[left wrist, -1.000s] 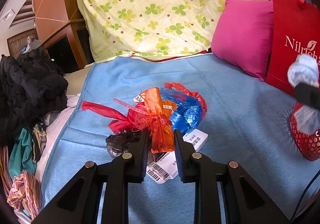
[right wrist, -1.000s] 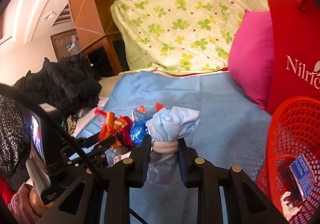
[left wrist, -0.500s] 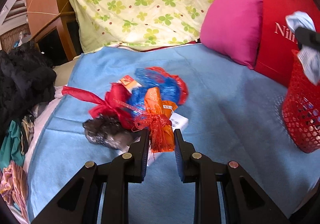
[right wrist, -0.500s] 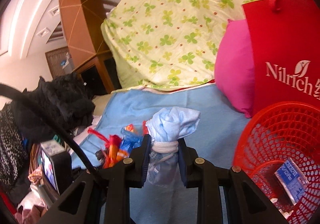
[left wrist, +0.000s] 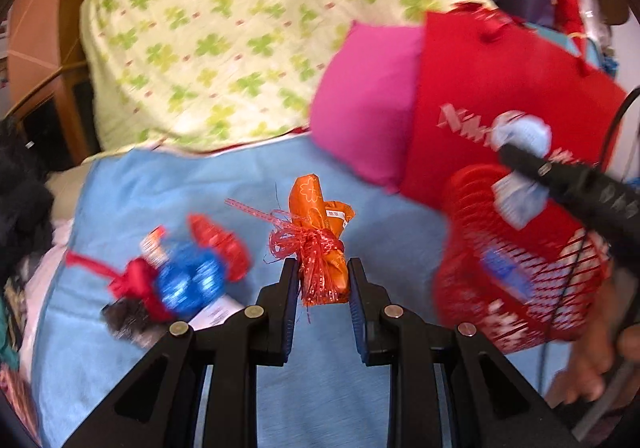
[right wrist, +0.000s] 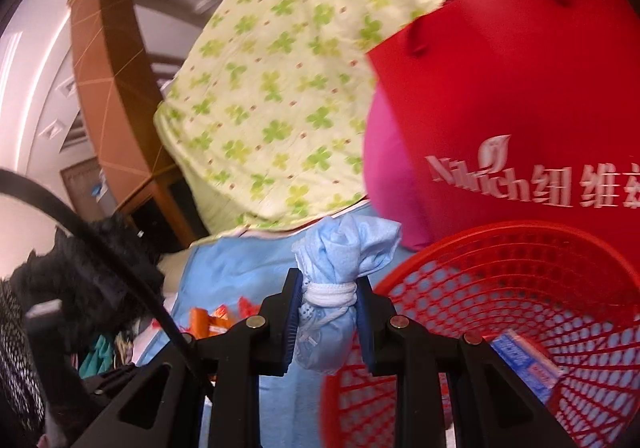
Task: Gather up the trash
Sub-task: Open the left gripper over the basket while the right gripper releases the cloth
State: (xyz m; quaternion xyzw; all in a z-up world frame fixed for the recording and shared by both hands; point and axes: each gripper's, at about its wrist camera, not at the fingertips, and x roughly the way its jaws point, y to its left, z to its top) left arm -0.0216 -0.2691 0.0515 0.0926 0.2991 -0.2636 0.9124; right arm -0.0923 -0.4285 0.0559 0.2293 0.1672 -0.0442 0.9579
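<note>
Orange wrapper [left wrist: 326, 244]: clamped in left gripper [left wrist: 323, 282], above blue blanket [left wrist: 328, 376]
Blue cloth bundle [right wrist: 340, 280]: pinched by right gripper [right wrist: 329, 318] at red basket [right wrist: 520, 288] rim
Clutter: foil scraps [left wrist: 180, 280] (blurred), pink pillow [left wrist: 368, 103], red bag [right wrist: 520, 87] crowding behind

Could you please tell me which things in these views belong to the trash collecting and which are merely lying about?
Belongs to the job:
- orange wrapper tied with red ribbon, in the left tool
- light blue bundle, in the right tool
- red mesh basket
- blue and red wrappers on the blue blanket

Just lying about:
- clover-print quilt
- pink pillow
- red tote bag
- black clothing
</note>
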